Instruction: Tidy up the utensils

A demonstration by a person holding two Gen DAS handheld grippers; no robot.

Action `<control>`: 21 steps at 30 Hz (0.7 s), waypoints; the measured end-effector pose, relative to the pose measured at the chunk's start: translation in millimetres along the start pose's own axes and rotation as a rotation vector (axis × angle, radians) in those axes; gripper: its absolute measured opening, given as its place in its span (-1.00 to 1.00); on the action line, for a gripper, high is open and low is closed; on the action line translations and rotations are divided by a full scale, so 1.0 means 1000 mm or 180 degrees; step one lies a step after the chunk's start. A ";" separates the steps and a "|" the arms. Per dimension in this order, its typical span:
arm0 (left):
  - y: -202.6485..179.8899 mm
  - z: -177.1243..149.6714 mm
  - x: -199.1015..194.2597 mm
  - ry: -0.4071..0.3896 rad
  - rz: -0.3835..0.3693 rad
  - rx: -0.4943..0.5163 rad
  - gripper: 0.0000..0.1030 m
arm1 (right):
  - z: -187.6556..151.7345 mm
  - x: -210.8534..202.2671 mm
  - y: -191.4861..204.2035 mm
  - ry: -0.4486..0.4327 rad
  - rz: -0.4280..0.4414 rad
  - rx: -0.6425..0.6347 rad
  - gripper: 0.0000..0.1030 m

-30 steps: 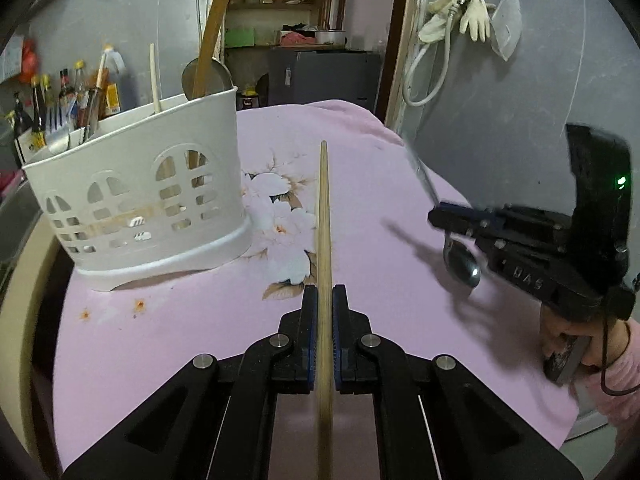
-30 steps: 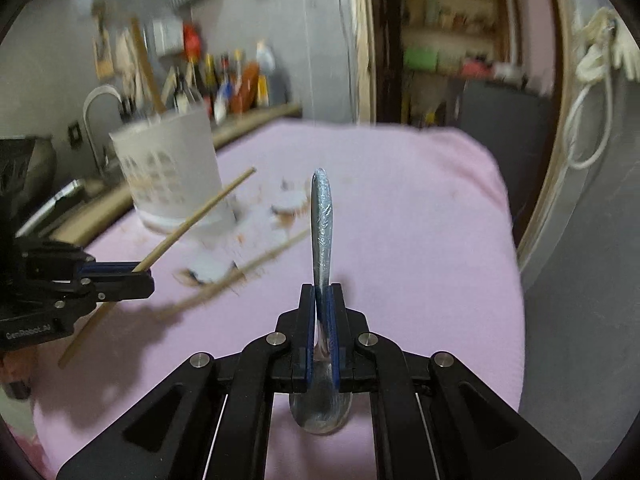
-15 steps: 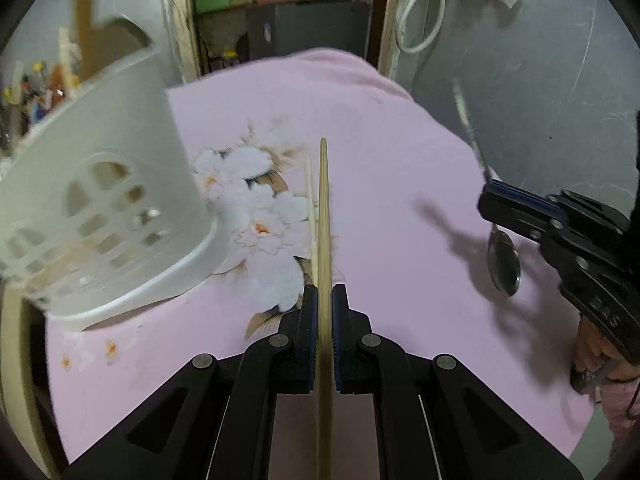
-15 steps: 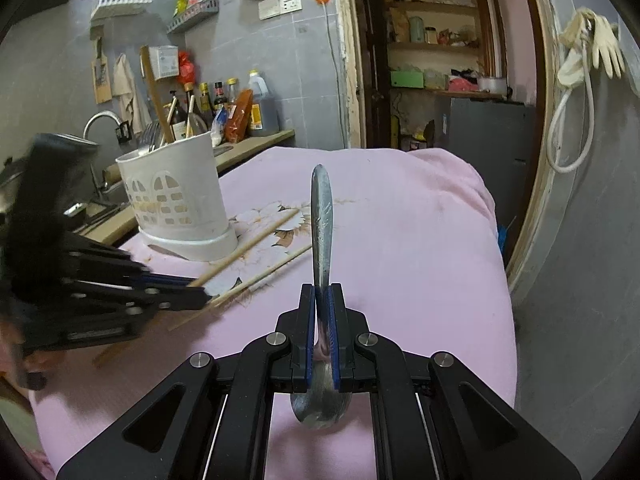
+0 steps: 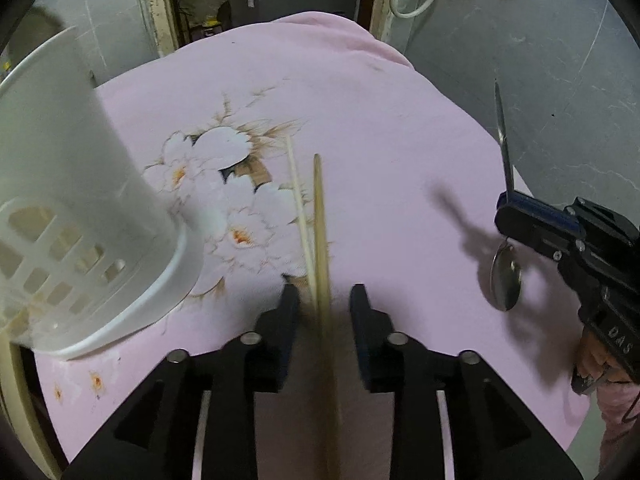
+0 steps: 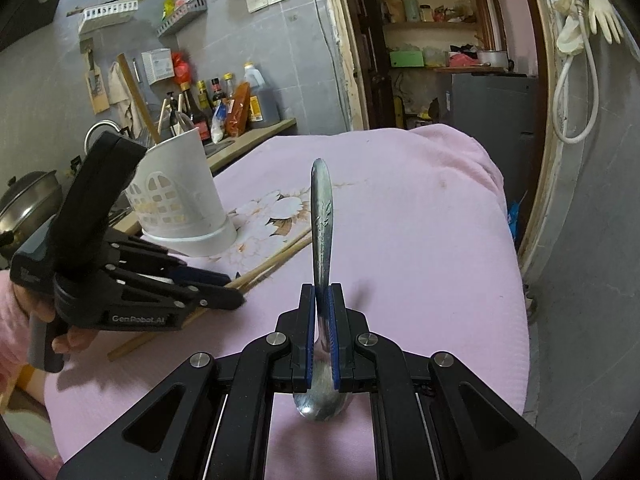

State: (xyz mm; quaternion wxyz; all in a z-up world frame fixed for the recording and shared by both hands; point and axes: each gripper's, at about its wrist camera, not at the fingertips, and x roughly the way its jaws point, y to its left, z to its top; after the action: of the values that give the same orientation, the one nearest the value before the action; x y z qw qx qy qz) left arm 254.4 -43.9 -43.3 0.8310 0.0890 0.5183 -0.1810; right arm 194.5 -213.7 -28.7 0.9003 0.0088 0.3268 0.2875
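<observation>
While the white holder (image 6: pixel 180 196) on the pink-covered desk (image 6: pixel 420 240) already carries a few long-handled utensils, much is left. The left gripper (image 5: pixel 320 300) has just been opening, fingers spread around one chopstick (image 5: pixel 320 220) beside its mate (image 5: pixel 298 200) on the cloth. The right gripper (image 6: pixel 322 328) pinches a spoon (image 6: pixel 322 216) above the desk.
</observation>
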 end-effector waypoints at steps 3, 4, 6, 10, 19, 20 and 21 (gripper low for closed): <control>0.001 0.002 0.002 -0.0018 0.0053 -0.0038 -0.81 | -0.001 0.001 -0.002 0.0018 0.0018 0.0034 -0.92; 0.004 0.002 0.002 -0.0023 0.0080 -0.0111 -0.92 | -0.001 0.001 -0.003 0.0024 0.0023 0.0052 -0.92; 0.012 -0.001 0.001 -0.0016 -0.0039 -0.0239 -0.92 | 0.000 0.002 -0.006 0.0047 0.0039 0.0096 -0.92; 0.013 -0.008 -0.005 -0.0101 -0.0084 -0.0306 -0.92 | 0.000 0.005 -0.009 0.0112 0.0069 0.0144 -0.92; 0.002 -0.047 -0.060 -0.0871 -0.0167 -0.0358 -0.92 | -0.002 -0.012 0.008 -0.0203 -0.0057 -0.0007 -0.93; 0.001 -0.050 -0.065 -0.0933 -0.0174 -0.0354 -0.92 | -0.002 -0.016 0.012 -0.0295 -0.0072 -0.0029 -0.93; -0.001 -0.053 -0.068 -0.0975 -0.0160 -0.0329 -0.92 | -0.002 -0.018 0.015 -0.0346 -0.0088 -0.0048 -0.93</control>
State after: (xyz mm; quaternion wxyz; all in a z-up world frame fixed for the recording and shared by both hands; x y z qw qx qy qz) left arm 183.1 -13.0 -5.6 0.8991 0.0045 0.3962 -0.1863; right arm 174.8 -211.1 -16.7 0.9206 0.0130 0.2753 0.2767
